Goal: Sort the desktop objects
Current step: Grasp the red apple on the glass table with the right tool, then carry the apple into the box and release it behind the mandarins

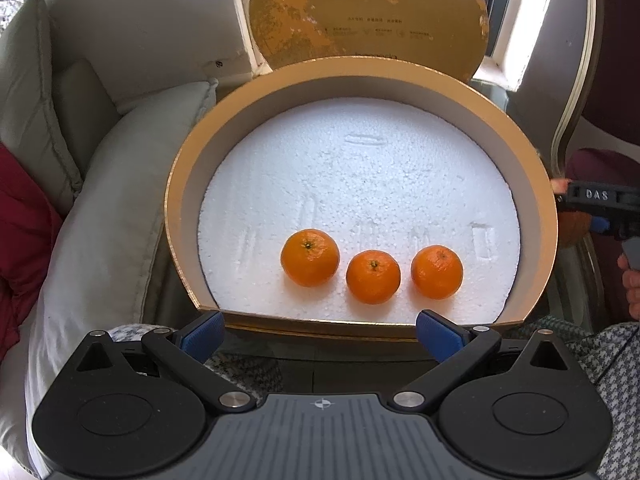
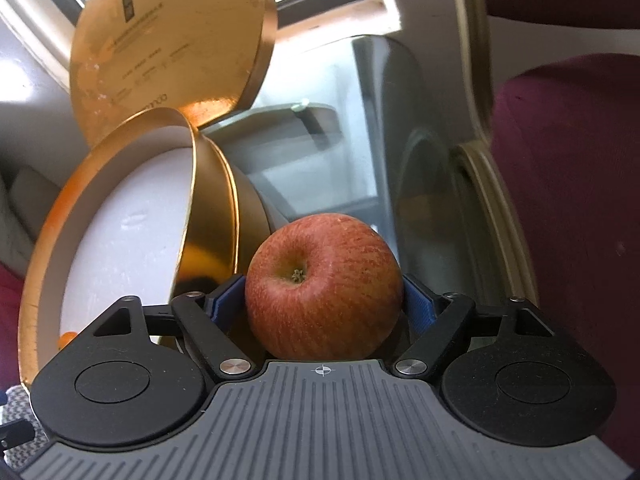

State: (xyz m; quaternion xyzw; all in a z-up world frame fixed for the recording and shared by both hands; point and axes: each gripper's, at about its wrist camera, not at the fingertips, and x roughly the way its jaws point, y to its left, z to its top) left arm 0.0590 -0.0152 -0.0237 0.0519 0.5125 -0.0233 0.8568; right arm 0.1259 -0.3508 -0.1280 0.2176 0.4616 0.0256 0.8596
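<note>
Your left tongs (image 1: 318,334) are spread wide with nothing between the blue pads (image 1: 202,334), and they hang just short of the near rim of the round gold box (image 1: 176,184). Inside the box, on the white foam liner (image 1: 360,184), three tangerines lie in a row close to that near rim: the left tangerine (image 1: 310,258), the middle tangerine (image 1: 373,277) and the right tangerine (image 1: 437,272), each a little apart from its neighbour. The gold lid (image 1: 368,16) stands upright behind the far rim of the box, leaning against the window frame.

Your right tongs (image 2: 324,300) are closed on a red apple (image 2: 323,286), with the blue pads (image 2: 418,304) pressing both of its sides and the stem end turned toward the camera. The apple is held above the glass surface (image 2: 340,160), just to the right of the box's outer wall. From the left wrist view you can see the right tool at the right edge of the box, with your hand (image 1: 632,284) on its grip. A white cushion (image 1: 104,216) lies to the left of the box, and a dark red chair (image 2: 568,200) stands at the right edge of the surface.
</note>
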